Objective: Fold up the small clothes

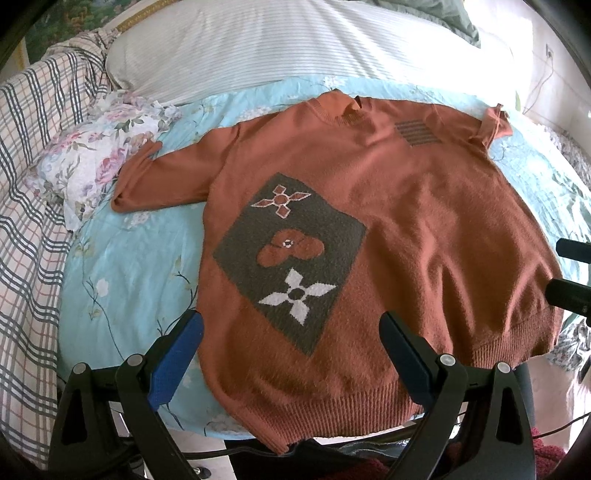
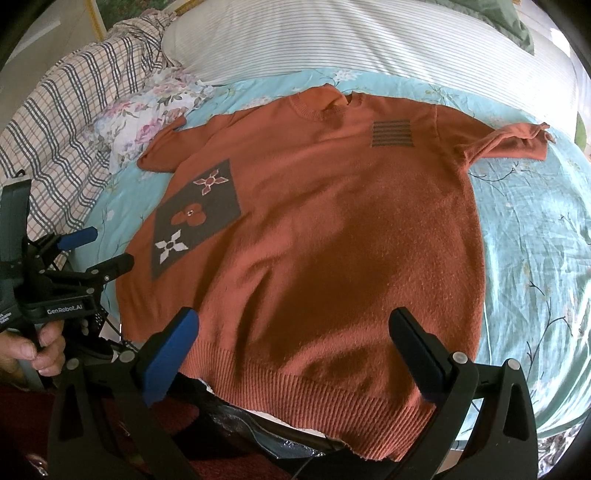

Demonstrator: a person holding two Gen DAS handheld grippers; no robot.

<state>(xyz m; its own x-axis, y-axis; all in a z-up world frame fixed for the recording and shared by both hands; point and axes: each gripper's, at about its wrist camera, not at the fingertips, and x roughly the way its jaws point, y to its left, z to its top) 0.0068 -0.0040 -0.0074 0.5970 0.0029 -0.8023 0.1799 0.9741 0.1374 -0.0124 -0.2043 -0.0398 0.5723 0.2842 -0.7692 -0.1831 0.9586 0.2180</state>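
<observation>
An orange knit sweater (image 1: 406, 206) lies spread flat, front up, on a light blue floral sheet (image 1: 122, 273). It has a grey patch with flower shapes (image 1: 288, 254) and short sleeves out to both sides. It also shows in the right wrist view (image 2: 332, 229). My left gripper (image 1: 291, 332) is open and empty, just above the sweater's hem at its left part. My right gripper (image 2: 295, 332) is open and empty above the hem's middle. The left gripper also shows at the left of the right wrist view (image 2: 99, 251). The right gripper's fingers (image 1: 569, 291) show at the right edge of the left wrist view.
A white striped pillow (image 1: 295, 44) lies behind the sweater. A checked blanket (image 1: 33, 166) and a crumpled floral cloth (image 1: 96, 155) lie at the left. A green cloth (image 2: 513, 26) is at the back right. The bed's near edge runs under the hem.
</observation>
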